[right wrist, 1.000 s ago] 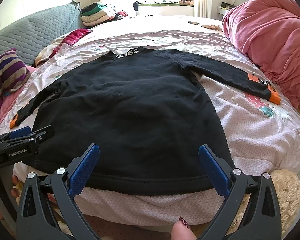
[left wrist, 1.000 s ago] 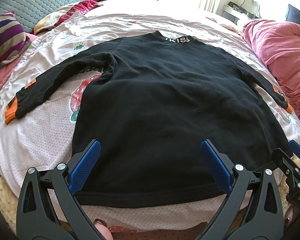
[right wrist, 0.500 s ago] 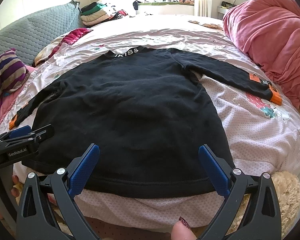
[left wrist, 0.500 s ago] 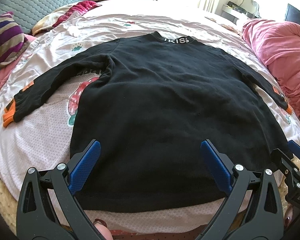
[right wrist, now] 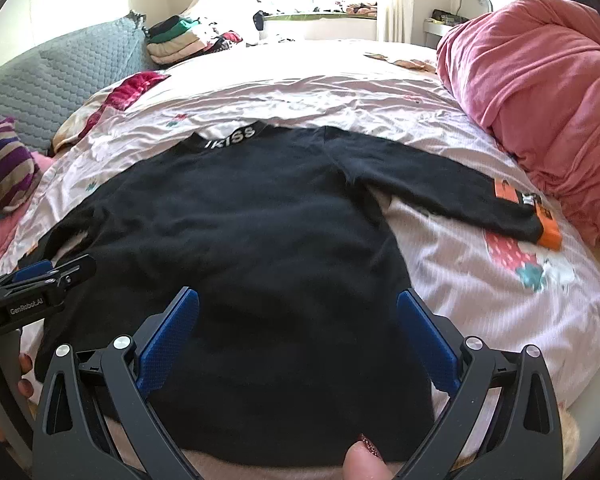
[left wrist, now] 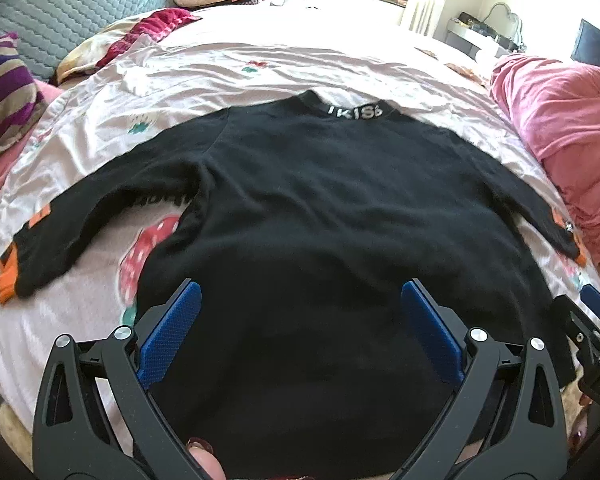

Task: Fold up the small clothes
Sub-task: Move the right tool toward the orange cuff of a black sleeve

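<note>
A black long-sleeved sweatshirt (left wrist: 320, 208) with a lettered collar and orange cuffs lies flat on the pink bed sheet (left wrist: 228, 68), collar far, hem near, both sleeves spread out. It also shows in the right wrist view (right wrist: 240, 240). My left gripper (left wrist: 300, 328) is open and empty over the hem's left part. My right gripper (right wrist: 298, 336) is open and empty over the hem's right part. Each gripper shows at the edge of the other's view: the right gripper (left wrist: 596, 340) and the left gripper (right wrist: 40, 284).
A rolled pink duvet (right wrist: 540, 92) lies along the right side of the bed. A striped pillow (left wrist: 4, 96) and a grey quilted headboard (left wrist: 72, 12) are at the left. Folded clothes (right wrist: 176, 40) are stacked at the far end.
Both grippers have moved forward over the hem, which now lies under the open fingers. The sweatshirt has not changed shape.
</note>
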The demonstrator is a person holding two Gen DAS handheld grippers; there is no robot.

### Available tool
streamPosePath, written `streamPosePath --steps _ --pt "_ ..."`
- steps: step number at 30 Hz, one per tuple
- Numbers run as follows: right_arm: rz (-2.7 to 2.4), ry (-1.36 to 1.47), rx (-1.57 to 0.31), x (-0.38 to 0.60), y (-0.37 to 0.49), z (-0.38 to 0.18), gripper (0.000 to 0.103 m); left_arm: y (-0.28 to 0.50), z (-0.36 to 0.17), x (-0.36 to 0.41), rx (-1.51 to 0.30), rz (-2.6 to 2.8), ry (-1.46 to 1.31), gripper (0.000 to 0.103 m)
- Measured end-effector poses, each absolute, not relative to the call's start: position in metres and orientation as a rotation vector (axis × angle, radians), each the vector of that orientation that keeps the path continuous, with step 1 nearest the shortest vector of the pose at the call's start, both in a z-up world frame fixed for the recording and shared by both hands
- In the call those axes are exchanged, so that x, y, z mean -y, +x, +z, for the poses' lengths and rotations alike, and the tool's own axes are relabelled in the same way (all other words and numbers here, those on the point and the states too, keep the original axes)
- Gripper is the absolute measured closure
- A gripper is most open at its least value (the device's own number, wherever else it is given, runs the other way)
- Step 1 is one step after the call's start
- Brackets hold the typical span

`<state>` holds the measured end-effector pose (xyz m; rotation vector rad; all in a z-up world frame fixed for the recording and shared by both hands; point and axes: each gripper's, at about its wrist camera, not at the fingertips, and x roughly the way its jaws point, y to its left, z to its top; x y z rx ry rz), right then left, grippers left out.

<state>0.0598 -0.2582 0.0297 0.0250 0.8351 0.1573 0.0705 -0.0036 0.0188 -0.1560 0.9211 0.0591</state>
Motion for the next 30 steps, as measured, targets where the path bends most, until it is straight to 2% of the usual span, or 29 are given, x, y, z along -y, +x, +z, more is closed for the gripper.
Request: streamPosePath --steps 18,30 --pt "0.105 0.029 -0.803 0.260 0.163 0.049 0.004 0.158 0.012 0.015 -0.968 0.040 -0.150 0.009" --pt "-0.001 0.112 -0.827 0.301 0.213 0.028 0.004 0.216 -0.001 0.006 -0.998 0.070 -0.190 0.009"
